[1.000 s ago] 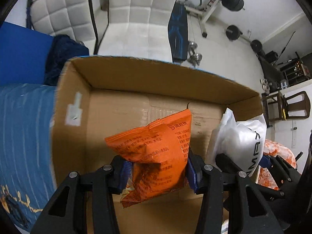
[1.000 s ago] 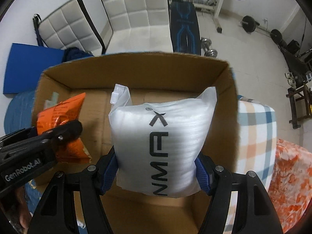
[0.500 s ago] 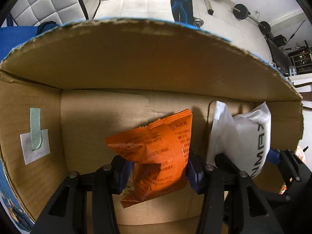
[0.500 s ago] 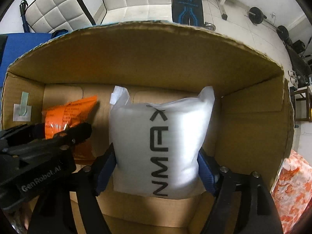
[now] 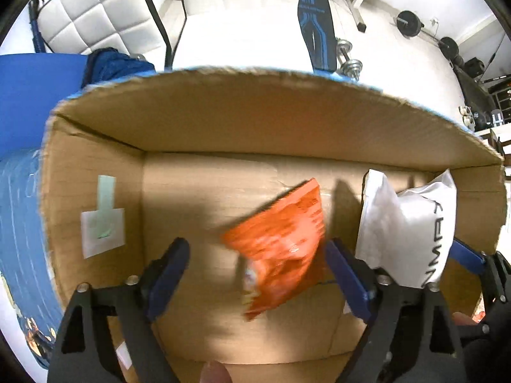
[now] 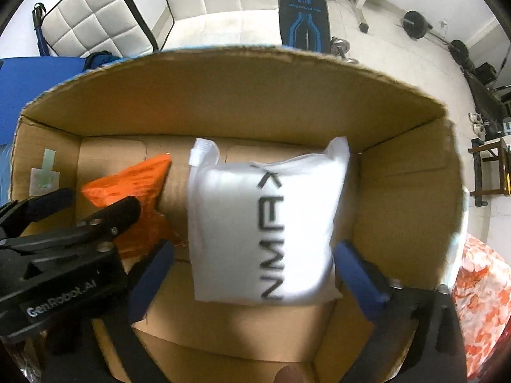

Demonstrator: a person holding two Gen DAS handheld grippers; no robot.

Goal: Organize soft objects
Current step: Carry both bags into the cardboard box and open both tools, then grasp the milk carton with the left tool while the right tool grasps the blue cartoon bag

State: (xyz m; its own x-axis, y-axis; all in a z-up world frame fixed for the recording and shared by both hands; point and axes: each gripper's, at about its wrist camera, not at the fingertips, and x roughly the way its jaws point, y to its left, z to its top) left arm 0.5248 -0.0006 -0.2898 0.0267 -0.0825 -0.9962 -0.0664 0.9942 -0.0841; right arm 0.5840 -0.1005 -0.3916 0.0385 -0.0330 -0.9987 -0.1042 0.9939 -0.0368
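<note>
An open cardboard box [image 5: 242, 121] fills both views. In the left wrist view my left gripper [image 5: 255, 271] is open, and the orange snack bag [image 5: 281, 249] is blurred and loose between its fingers over the box floor. In the right wrist view my right gripper [image 6: 255, 274] is open, and the white padded bag with black letters [image 6: 265, 226] sits loose between its fingers inside the box. The orange bag [image 6: 134, 188] shows left of it, partly behind the left gripper. The white bag [image 5: 412, 223] also shows at the right of the left wrist view.
The box's left wall carries a white label with green tape [image 5: 102, 226]. White quilted chairs [image 6: 223, 9], a blue weight bench [image 6: 303, 9] and dumbbells [image 5: 348, 63] stand beyond the box. A blue cloth [image 5: 19, 210] lies left of it and an orange patterned fabric [image 6: 479, 303] right.
Both grippers have opened and let go of their bags inside the box. The orange bag is dropping and tilting right. Both grippers have drawn back a little from the box.
</note>
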